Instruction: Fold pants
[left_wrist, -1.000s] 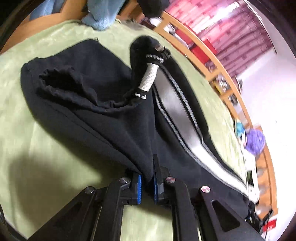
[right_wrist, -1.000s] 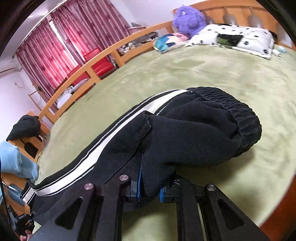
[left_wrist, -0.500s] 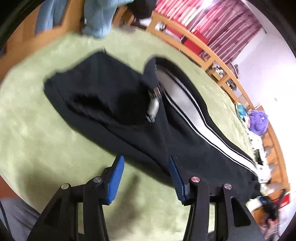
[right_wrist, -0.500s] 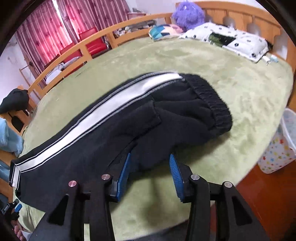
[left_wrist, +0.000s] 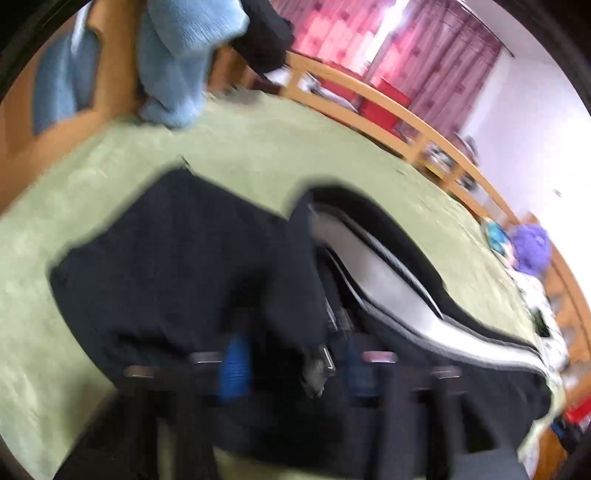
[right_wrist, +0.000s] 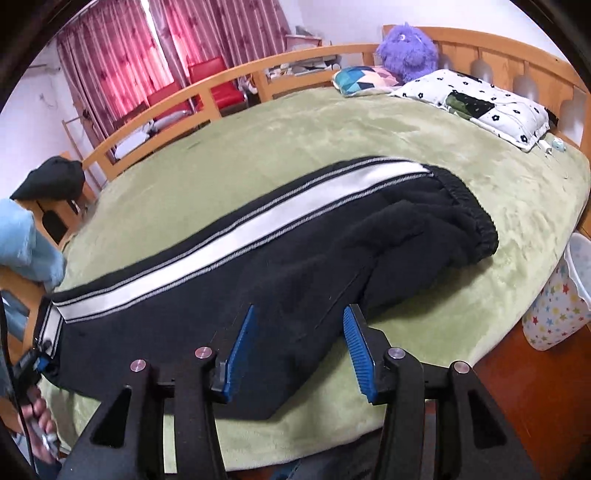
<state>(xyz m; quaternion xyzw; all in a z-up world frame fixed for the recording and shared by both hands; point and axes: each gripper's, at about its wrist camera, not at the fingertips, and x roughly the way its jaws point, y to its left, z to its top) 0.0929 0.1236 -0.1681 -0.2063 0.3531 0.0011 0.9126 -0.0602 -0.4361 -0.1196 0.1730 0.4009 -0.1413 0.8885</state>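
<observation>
Black pants (right_wrist: 295, 266) with a white side stripe (right_wrist: 236, 240) lie lengthwise on the green bed cover (right_wrist: 332, 140), the elastic waistband (right_wrist: 469, 210) to the right. My right gripper (right_wrist: 299, 347) is open, its blue pads (right_wrist: 242, 347) apart just above the pants' near edge, holding nothing. In the blurred left wrist view the pants (left_wrist: 192, 266) fill the middle, the stripe (left_wrist: 388, 284) running right. My left gripper (left_wrist: 291, 362) is open over the fabric, blue pads (left_wrist: 232, 362) apart, with the drawstring end hanging between them.
A wooden bed rail (right_wrist: 207, 88) runs along the far side. Pillows (right_wrist: 476, 103) and a purple plush toy (right_wrist: 408, 51) lie at the headboard. Light blue cloth (left_wrist: 181, 59) hangs at the foot end. A star-patterned bin (right_wrist: 557, 306) stands beside the bed.
Both grippers let go of the pants and opened about half a second ago. The left gripper has since dropped closer to the fabric; the right has drawn back slightly.
</observation>
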